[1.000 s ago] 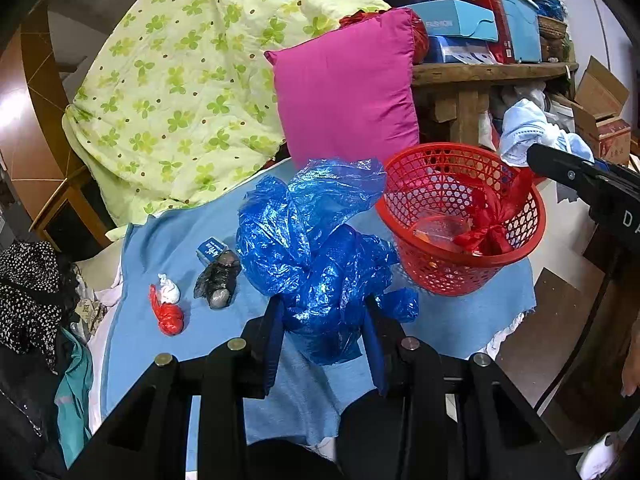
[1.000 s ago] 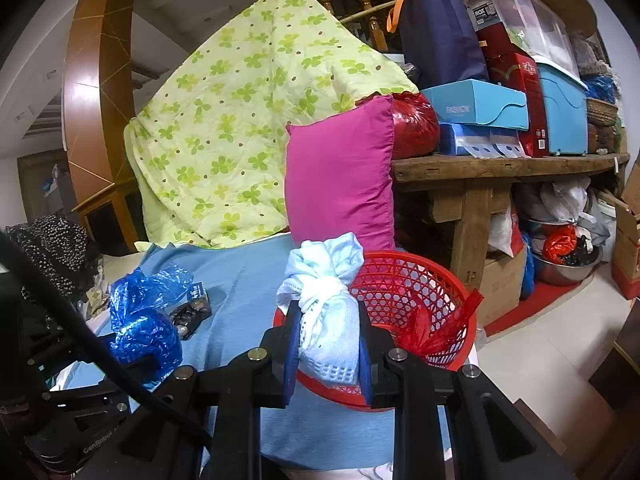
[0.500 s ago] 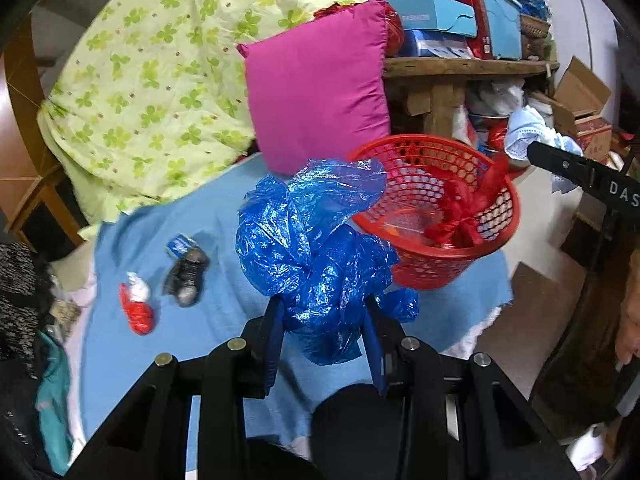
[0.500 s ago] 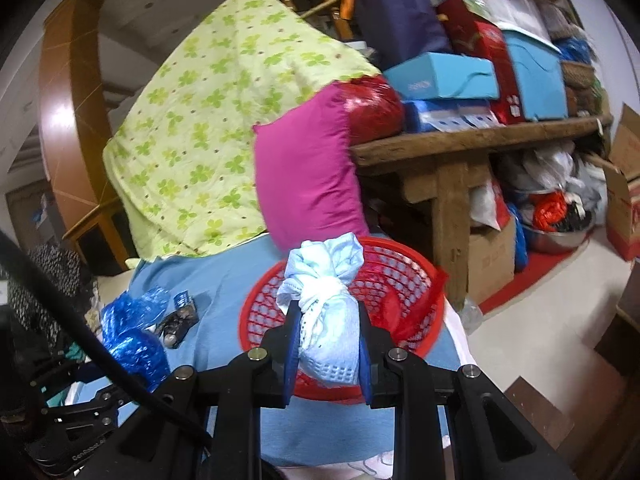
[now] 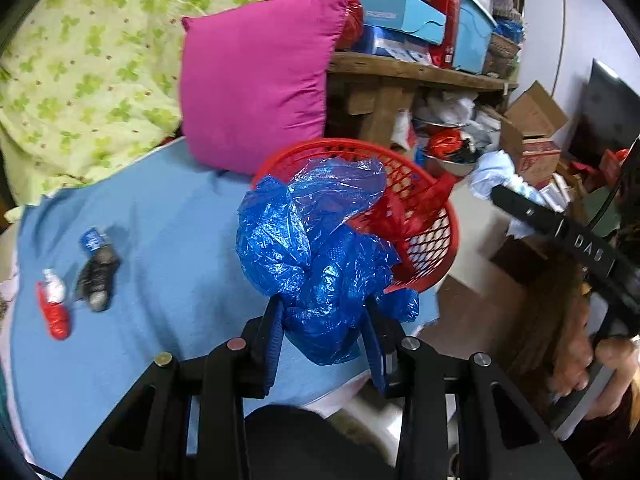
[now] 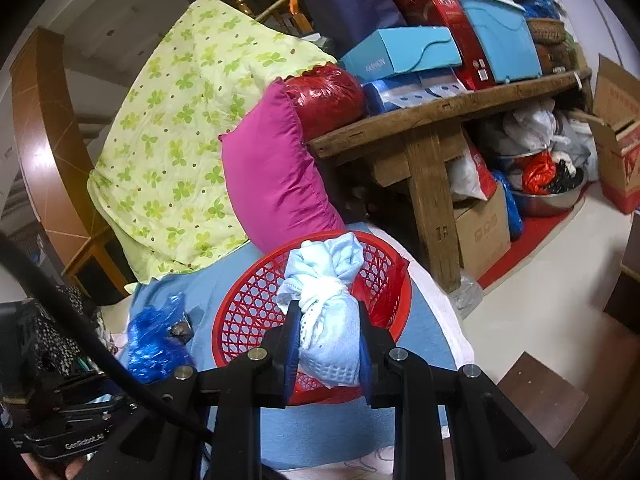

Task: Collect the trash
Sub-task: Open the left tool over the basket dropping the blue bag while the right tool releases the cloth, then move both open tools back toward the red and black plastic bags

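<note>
- The left gripper (image 5: pixel 325 338) is clamped on a blue bag (image 5: pixel 316 248). The crinkly bag bulges up between the two fingers in the middle of the left view.
- The right gripper (image 6: pixel 329 354) is clamped tight on a pale bundle (image 6: pixel 326 316). It looks like a knotted cloth or bag, low in the middle of the right view.
- The red basket (image 6: pixel 256 308) sits on the blue cloth (image 5: pixel 160 240). In the right view it is just behind the pale bundle. In the left view it is right of center, partly hidden by the blue bag.
- Something red lies inside the basket already; I cannot tell what it is.
- More trash lies on the blue cloth at the left of the left view: a small red piece (image 5: pixel 54 308) and a dark wrapper (image 5: pixel 98 276), well apart from the basket.
- A pink pillow (image 5: pixel 256 92) leans at the back, near the basket.
- Step in hand, I think: carry both pieces to the basket and drop them in.
- Next, each gripper needs to be over the basket's open top, then let go so the trash falls inside and not on the cloth.
- The blue bag is light and puffy, so it may cling to a finger or spill over the rim.
- After that, the two small pieces on the left are left to pick up.
</note>
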A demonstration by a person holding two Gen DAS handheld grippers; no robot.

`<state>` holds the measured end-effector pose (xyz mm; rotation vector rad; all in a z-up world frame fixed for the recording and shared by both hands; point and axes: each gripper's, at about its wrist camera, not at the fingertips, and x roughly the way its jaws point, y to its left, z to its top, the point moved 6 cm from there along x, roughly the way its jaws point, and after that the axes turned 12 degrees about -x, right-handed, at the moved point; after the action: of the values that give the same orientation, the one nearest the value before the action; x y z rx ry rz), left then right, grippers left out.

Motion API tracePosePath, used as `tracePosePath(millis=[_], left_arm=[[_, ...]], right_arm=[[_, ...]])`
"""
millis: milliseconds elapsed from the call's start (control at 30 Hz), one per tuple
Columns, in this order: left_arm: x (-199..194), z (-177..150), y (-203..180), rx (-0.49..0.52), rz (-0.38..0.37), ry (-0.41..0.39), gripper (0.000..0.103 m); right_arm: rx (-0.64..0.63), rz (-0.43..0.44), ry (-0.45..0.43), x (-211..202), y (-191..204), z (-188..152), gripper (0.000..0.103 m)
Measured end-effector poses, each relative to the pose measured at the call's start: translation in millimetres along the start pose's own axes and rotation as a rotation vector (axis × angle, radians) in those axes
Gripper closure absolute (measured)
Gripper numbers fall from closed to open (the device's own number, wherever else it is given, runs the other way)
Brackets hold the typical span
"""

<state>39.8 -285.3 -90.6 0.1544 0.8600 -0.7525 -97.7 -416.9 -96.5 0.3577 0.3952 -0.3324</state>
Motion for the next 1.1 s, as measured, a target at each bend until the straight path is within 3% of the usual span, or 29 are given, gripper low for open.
tracePosePath(millis=[333, 400, 467, 500, 567, 800, 967, 1100], left_arm=[[33, 42, -20, 0.004, -0.100, 0.004, 0.059], [37, 45, -20, 0.008, -0.105, 0.008, 0.043], [33, 45, -18, 0.007, -0.103, -0.015, 0.041], [29, 44, -16, 0.011, -0.106, -0.022, 0.041], [23, 40, -8, 0.015, -0.092, -0.032, 0.041], [-3, -4, 50, -0.018, -0.021, -0.059, 0.040], [-7, -52, 109, -0.140, 0.055, -0.017, 0.040], [-20, -76, 148, -0.228, 0.136, -0.035, 0.040]], right_arm=[[0.118, 0.118, 0.040, 51, -11, 28, 0.075], [0.131, 0.148, 0.042, 62, -8, 35, 0.072], [0.156, 0.157, 0.062, 75, -6, 40, 0.057], [0.188, 0.171, 0.068, 79, -6, 41, 0.035], [0.224, 0.197, 0.027, 77, -5, 43, 0.031], [0.129, 0.172, -0.048, 44, 12, 34, 0.031], [0.071, 0.208, -0.063, 28, 40, 32, 0.031], [0.025, 0.263, -0.069, 20, 76, 28, 0.031]])
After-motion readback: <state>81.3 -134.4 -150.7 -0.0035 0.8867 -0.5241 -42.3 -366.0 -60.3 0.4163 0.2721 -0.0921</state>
